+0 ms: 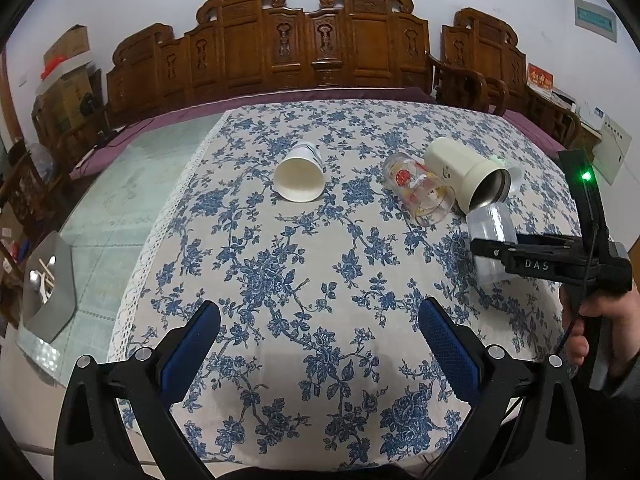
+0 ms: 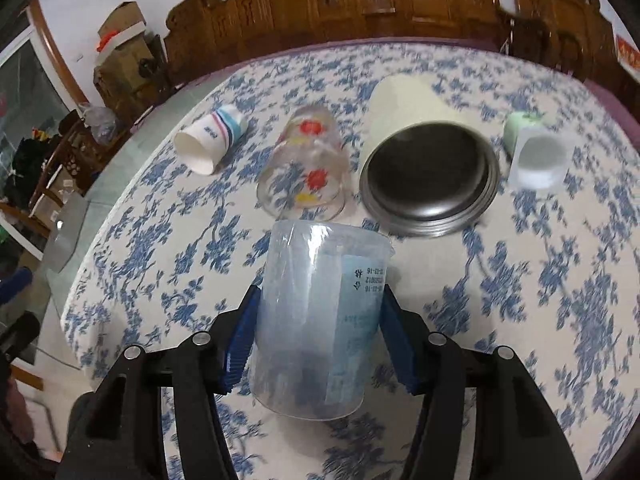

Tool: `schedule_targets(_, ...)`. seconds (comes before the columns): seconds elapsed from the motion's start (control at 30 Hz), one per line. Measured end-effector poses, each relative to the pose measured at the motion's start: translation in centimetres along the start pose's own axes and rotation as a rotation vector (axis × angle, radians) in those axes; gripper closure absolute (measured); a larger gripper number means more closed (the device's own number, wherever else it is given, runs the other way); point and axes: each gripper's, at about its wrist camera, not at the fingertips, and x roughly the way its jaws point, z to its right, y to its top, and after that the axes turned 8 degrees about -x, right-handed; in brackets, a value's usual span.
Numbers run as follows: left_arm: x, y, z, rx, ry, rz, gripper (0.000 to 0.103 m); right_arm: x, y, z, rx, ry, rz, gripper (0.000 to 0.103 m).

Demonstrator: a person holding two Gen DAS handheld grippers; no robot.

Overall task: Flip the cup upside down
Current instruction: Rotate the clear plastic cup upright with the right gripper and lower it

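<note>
From your left wrist camera, your left gripper hangs with fingers spread wide over the floral tablecloth, holding nothing. Off to the right, your right gripper pinches the clear plastic cup above the cloth. From your right wrist camera, your right gripper is clamped on that cup, beside the cream steel mug and painted glass.
</note>
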Motion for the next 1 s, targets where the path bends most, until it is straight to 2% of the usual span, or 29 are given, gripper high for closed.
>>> schedule_targets(0.13,0.1,0.0,0.0,0.0,0.002,-0.001,0.007,-0.8,0.2,-0.7,-0.079,-0.088,0.084,0.043)
schedule_targets(0.3,0.2,-0.1,0.0,0.003,0.004,-0.004,0.007,-0.3,-0.9,-2.4,-0.202,-0.22,0.107,0.043)
schedule_targets(0.43,0.2,-0.1,0.1,0.004,0.004,-0.002,0.007,-0.3,-2.3,-2.8,-0.206,-0.269,0.146,0.043)
schedule_targets(0.67,0.1,-0.3,0.6,0.015,-0.003,0.0,0.007,-1.8,-4.9,-3.3,-0.209,-0.303,0.184,0.044)
schedule_targets(1.0,-0.5,-0.5,1.4,0.03,-0.012,0.01,0.007,-2.3,-5.6,-2.0,-0.138,-0.23,0.148,0.044)
